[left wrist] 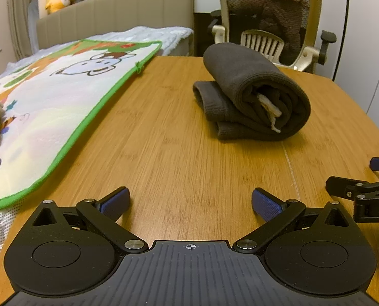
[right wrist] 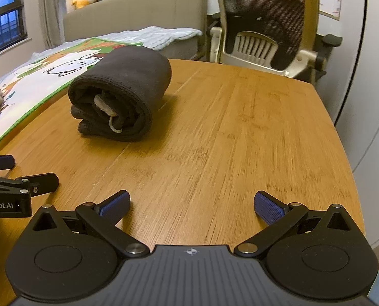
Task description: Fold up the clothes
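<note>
The table (left wrist: 179, 132) is honey-coloured wood with fine straight grain and a smooth, faintly sheened finish. On it lies a dark grey garment (left wrist: 250, 94) of soft matt knit cloth, ribbed along its edges, with a pale fabric tag showing in the folds; beside it a mat (left wrist: 57, 97) of smooth printed cloth has green stitched binding. Both grippers, left (left wrist: 190, 204) and right (right wrist: 192, 204), are matt black plastic with ridged grey housings, shiny metal rivets and blue dimpled rubbery pads (left wrist: 267, 205).
</note>
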`<state>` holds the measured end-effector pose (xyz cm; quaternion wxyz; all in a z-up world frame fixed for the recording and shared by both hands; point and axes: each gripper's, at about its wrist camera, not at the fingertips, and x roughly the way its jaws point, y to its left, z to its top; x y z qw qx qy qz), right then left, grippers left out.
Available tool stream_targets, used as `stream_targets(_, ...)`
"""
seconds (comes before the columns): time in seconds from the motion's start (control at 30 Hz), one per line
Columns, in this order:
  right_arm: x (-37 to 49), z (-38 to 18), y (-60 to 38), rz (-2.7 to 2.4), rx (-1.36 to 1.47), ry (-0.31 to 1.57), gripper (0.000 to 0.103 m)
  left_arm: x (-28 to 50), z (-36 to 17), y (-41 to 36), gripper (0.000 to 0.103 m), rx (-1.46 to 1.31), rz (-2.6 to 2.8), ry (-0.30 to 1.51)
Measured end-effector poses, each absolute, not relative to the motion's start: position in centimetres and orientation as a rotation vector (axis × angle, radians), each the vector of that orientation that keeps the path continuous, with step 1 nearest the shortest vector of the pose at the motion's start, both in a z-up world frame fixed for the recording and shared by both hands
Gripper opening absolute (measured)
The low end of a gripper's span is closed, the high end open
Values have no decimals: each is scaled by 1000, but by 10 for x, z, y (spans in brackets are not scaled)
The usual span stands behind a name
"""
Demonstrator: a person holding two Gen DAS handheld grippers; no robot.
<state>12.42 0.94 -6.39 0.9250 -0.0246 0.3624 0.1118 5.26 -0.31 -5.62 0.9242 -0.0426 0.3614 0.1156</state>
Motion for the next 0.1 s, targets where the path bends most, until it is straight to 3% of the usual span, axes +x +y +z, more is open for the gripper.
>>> stream_targets(0.1, 130, -63, 5, 250, -29, 745, 103, 54, -52, 1, 103, -115, 205, 740)
